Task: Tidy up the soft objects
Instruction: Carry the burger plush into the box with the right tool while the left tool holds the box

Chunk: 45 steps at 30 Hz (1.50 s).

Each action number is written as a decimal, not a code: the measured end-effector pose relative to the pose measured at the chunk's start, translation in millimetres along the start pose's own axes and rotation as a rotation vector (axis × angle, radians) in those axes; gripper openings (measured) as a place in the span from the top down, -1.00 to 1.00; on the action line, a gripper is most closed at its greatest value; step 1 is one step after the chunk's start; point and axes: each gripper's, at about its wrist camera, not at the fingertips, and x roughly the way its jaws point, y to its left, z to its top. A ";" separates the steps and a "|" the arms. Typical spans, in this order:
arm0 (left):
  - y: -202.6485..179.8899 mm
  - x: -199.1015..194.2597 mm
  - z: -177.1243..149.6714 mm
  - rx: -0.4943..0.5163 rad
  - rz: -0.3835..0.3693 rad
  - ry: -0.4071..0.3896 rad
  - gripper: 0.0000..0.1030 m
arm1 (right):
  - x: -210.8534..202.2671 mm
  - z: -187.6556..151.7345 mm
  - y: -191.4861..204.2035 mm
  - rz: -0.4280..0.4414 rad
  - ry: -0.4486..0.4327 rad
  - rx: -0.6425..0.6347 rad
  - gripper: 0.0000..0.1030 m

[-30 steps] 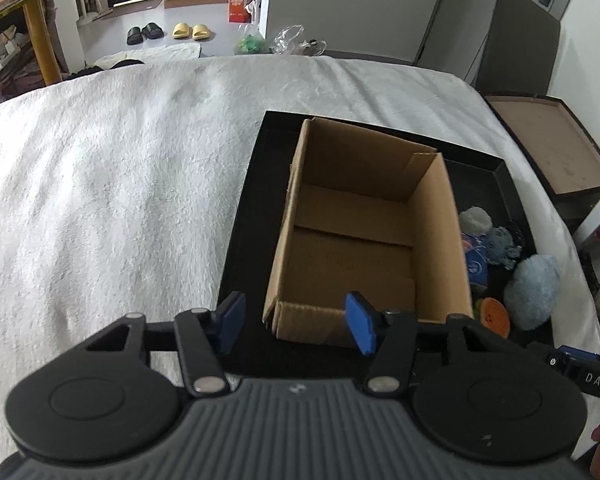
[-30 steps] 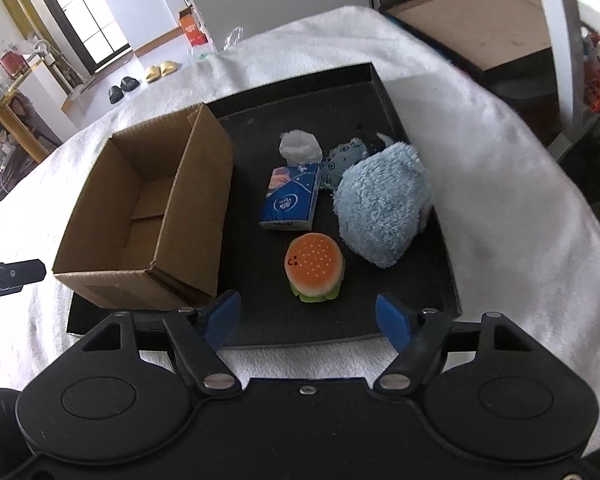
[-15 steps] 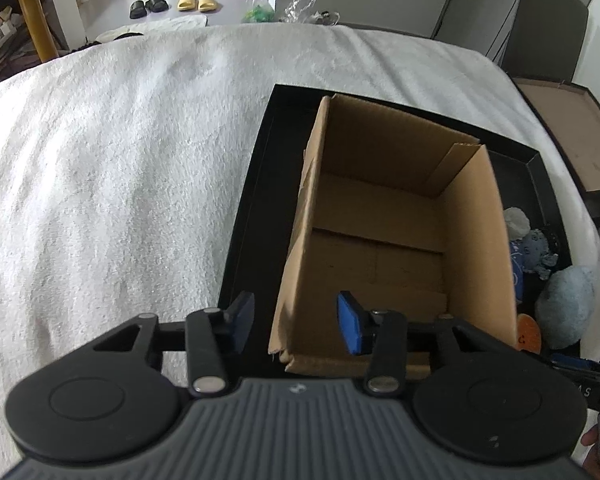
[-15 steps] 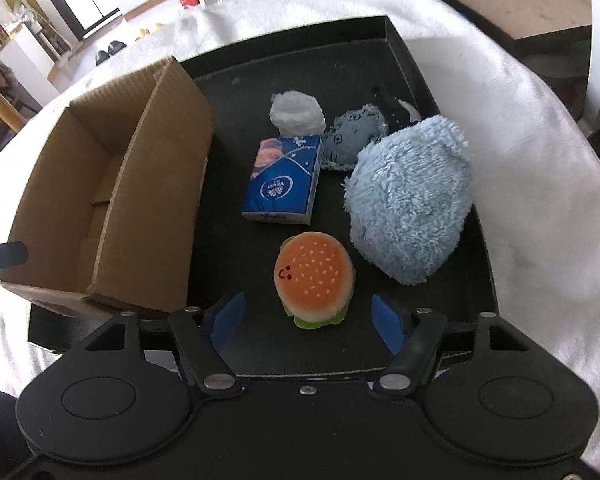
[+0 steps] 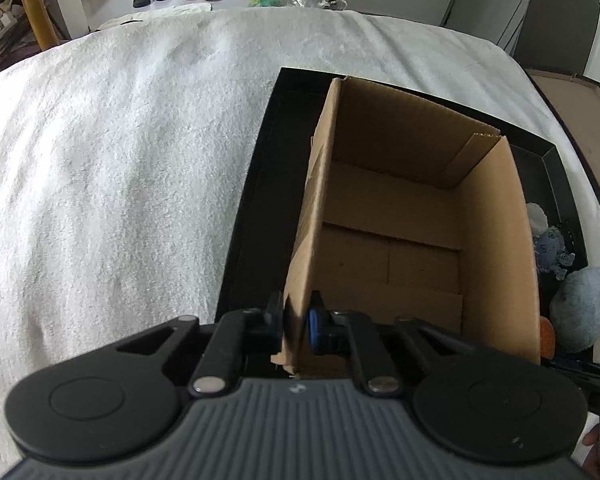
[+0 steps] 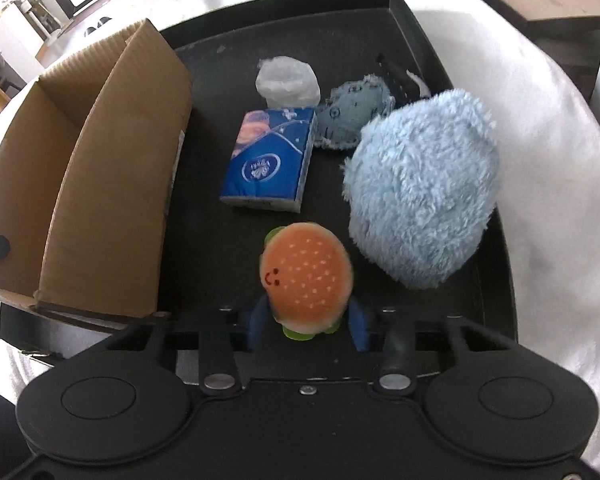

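Now the left claw [image 5: 296, 326] has clamped onto the cardboard box [image 5: 412, 216] wall on the tray [image 6: 420, 32], steadying it, while the right claw [image 6: 306, 326] has narrowed around the burger plush [image 6: 306, 276], seemingly about to lift.

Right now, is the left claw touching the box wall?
Touching. The left wrist view shows the left claw closed on the box wall, one finger outside and one inside, no gap on either side.
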 end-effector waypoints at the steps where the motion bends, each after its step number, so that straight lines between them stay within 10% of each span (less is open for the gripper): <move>1: -0.2 -1.4 -1.1 0.004 0.004 -0.004 0.80 | -0.9 -0.9 -0.2 0.000 -0.007 -0.003 0.27; 45: 24.0 -11.6 -18.5 -0.038 -0.062 0.023 0.77 | -87.5 27.4 120.3 0.109 -0.184 -0.165 0.29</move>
